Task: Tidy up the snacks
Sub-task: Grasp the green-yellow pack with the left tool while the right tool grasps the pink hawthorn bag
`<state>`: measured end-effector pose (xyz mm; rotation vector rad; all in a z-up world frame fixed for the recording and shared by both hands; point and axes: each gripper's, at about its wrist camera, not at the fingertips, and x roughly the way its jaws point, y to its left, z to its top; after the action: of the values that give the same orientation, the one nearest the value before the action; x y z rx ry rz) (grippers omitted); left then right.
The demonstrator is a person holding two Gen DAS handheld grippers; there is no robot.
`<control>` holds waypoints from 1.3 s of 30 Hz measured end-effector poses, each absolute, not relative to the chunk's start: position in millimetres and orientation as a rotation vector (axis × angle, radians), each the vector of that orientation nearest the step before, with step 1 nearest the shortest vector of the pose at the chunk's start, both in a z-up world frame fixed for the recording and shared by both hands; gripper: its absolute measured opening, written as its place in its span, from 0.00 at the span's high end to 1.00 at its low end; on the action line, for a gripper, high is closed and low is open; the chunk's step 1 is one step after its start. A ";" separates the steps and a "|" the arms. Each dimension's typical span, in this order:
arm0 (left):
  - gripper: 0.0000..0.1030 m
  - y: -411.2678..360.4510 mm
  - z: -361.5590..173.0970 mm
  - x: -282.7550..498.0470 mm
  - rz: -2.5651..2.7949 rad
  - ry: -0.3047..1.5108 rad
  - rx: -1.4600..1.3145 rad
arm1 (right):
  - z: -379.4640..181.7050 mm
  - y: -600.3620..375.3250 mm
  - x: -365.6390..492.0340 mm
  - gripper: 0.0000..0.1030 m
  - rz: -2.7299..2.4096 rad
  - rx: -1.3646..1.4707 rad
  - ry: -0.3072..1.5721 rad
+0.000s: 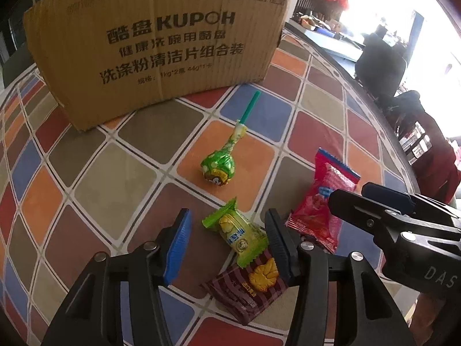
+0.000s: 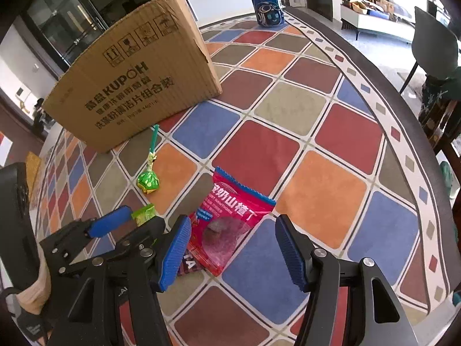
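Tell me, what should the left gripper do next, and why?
Probably close on the green candy. The left gripper is open with the candy between its fingers, lying partly on the brown packet. The right gripper is open around the red packet.

Four wrapped snacks lie flat on a counter (image 1: pixel 86 178) of coloured tiles. A green lollipop (image 1: pixel 217 167) lies on an orange tile, its teal stick pointing at a cardboard box (image 1: pixel 149 43). Nearer, a lime-green candy packet (image 1: pixel 234 230) overlaps a brown striped biscuit packet (image 1: pixel 247 291). Just right of both lies a red hawthorn pouch (image 2: pixel 230 219) with blue serrated edges.
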<state>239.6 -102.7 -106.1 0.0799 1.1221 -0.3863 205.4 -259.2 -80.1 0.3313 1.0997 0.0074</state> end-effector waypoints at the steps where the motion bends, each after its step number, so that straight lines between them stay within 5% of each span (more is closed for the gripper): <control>1: 0.52 -102.6 -105.9 240.0 -0.385 1.119 0.080 | -80.2 -258.7 206.4 0.40 0.009 0.331 1.100; 4: 0.55 -102.9 -105.7 240.4 -0.377 1.111 0.093 | -81.7 -254.8 210.6 0.40 0.016 0.326 1.102; 6: 0.67 -104.8 -106.9 240.7 -0.366 1.098 0.112 | -83.1 -251.9 213.9 0.40 0.021 0.317 1.103; 16: 0.73 -95.5 -105.8 236.7 -0.381 1.075 0.092 | -94.9 -239.6 225.8 0.41 0.016 0.259 1.114; 19: 0.78 -93.1 -104.5 237.5 -0.377 1.076 0.076 | -95.4 -238.4 226.4 0.50 0.017 0.237 1.109; 25: 0.78 -84.4 -100.3 237.9 -0.363 1.069 0.056 | -94.0 -239.5 224.8 0.63 0.030 0.227 1.101; 39: 0.78 -69.3 -66.2 225.0 -0.358 0.988 0.015 | -71.4 -232.5 214.0 0.65 0.054 0.199 1.043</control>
<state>225.0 -69.3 -66.2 0.0146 0.9875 -0.3583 214.0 -232.5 -71.4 0.1986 1.0435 0.0535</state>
